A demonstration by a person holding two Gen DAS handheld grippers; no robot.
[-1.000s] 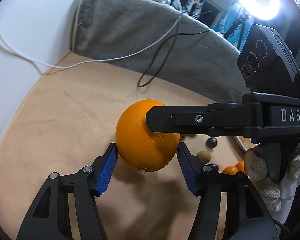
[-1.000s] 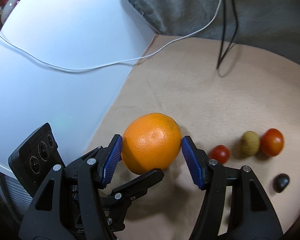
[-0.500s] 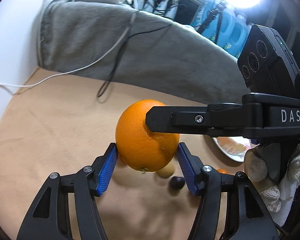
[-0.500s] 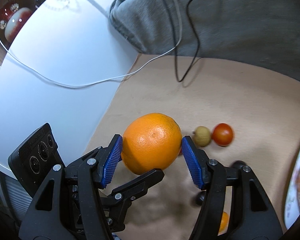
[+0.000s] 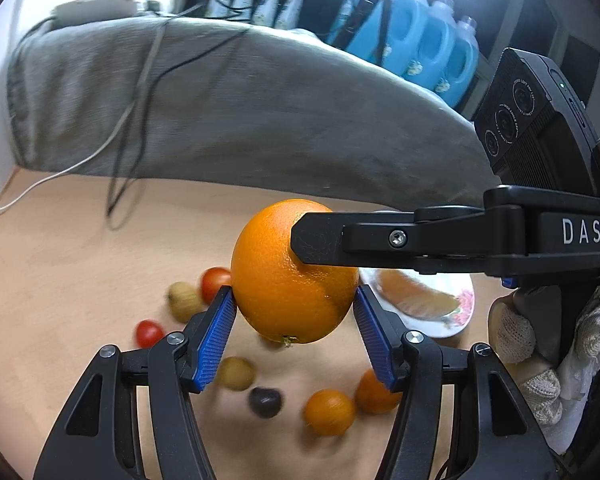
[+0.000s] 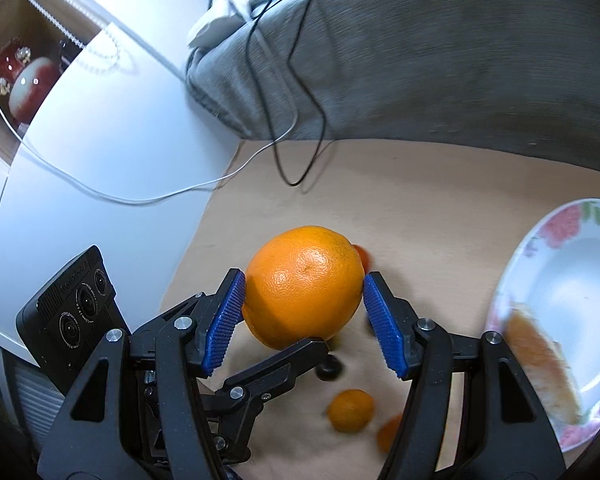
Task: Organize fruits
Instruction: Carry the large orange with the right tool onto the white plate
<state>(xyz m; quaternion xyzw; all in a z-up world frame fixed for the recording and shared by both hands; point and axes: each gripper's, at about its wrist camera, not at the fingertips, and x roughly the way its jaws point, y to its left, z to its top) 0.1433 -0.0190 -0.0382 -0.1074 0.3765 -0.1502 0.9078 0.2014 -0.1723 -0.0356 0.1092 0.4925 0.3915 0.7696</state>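
Left wrist view: the left gripper (image 5: 294,334) is clamping the orange (image 5: 288,276) at its widest part, blue pads touching both flanks. The right gripper (image 5: 324,240) is crossing in from the right, 1 finger lying against the fruit's upper face. The orange is hanging above the tan mat (image 5: 60,264), over loose tomatoes, kiwis, a dark fruit and 2 small citrus. Judged firm, fairly heavy, waxy; a grip across the middle suits it.

Right wrist view: the right gripper (image 6: 304,320) is bracketing the orange (image 6: 304,284); the near pad is touching, while contact at the far pad cannot be told. The floral plate (image 6: 548,240), holding 1 orange slice, is sitting right of the fruit. A grey cloth and cables are lying behind; a white surface is lying to the left.
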